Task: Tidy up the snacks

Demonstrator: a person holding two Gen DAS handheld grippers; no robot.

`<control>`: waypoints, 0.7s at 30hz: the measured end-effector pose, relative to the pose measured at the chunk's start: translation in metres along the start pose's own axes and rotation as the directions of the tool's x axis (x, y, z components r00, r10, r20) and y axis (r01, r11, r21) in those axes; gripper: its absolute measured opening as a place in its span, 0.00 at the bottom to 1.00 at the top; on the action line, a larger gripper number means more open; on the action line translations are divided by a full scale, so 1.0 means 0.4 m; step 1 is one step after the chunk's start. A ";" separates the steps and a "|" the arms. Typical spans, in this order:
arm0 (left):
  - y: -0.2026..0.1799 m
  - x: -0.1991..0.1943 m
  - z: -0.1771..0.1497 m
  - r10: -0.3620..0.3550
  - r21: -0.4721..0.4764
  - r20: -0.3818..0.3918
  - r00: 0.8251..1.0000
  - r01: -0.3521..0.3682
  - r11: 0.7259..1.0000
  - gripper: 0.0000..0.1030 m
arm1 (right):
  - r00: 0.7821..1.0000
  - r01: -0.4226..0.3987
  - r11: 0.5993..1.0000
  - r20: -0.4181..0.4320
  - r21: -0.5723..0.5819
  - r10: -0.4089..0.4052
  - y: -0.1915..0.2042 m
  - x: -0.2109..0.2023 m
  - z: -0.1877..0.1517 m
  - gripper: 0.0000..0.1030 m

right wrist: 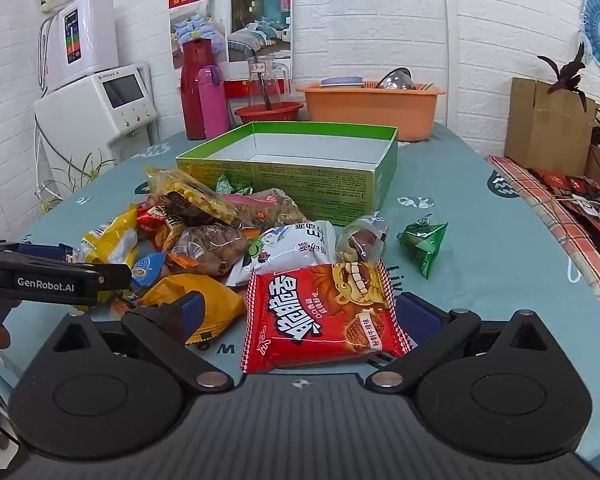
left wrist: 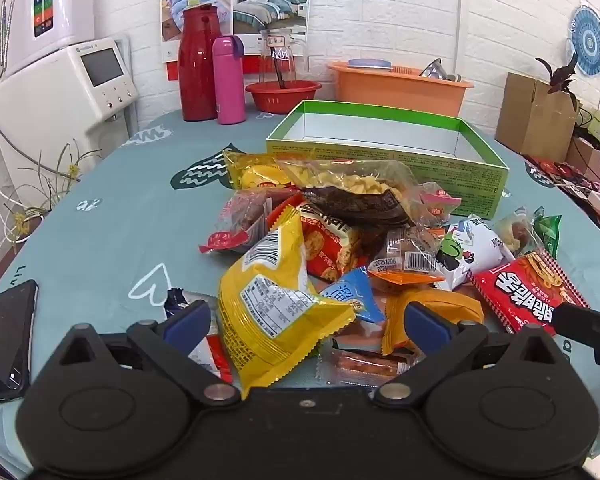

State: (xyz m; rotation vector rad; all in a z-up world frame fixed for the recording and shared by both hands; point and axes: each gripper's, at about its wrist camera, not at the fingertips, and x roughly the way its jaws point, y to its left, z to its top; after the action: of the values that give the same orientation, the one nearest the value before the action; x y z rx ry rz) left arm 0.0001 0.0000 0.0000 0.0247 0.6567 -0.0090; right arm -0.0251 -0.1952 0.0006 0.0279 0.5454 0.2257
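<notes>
We hold the right gripper (right wrist: 298,314) with its jaws spread wide, tilted down over the near edge of the snack pile. The flat red foil packet with the lion print (right wrist: 320,316) lies directly between the blue pads, untouched by either as far as we can judge; its long axis runs across the jaws, from pad to pad. We judge this packet the nearest candidate for the right hand: a short forward descent and a closing of the jaws should take it.

The left gripper (left wrist: 306,320) is likewise spread wide and grips nothing. The crinkled yellow foil bag with the white nutrition label (left wrist: 276,308) sits between its pads, lying diagonally, top end away from us.

The shallow green cardboard box with the white interior (right wrist: 364,184) stands beyond the pile on the teal tablecloth (right wrist: 480,240). What we see of its interior is empty; no snack has gone in. A green triangular pouch (right wrist: 424,244) lies apart, to the right of the pile.
</notes>
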 end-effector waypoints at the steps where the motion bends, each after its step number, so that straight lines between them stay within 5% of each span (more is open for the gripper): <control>1: 0.000 0.000 0.000 -0.001 -0.001 0.000 1.000 0.001 1.000 1.00 | 1.000 -0.006 1.000 0.011 0.007 0.006 0.000 0.000 -0.001 1.00; 21: 0.002 0.002 0.002 -0.006 -0.005 -0.003 1.000 0.006 1.000 1.00 | 1.000 -0.015 1.000 -0.008 -0.010 0.015 0.024 0.012 -0.002 1.00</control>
State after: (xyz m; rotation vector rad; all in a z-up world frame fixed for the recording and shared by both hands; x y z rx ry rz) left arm 0.0011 0.0009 0.0003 0.0180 0.6594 -0.0133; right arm -0.0235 -0.1848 -0.0017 0.0219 0.5519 0.2436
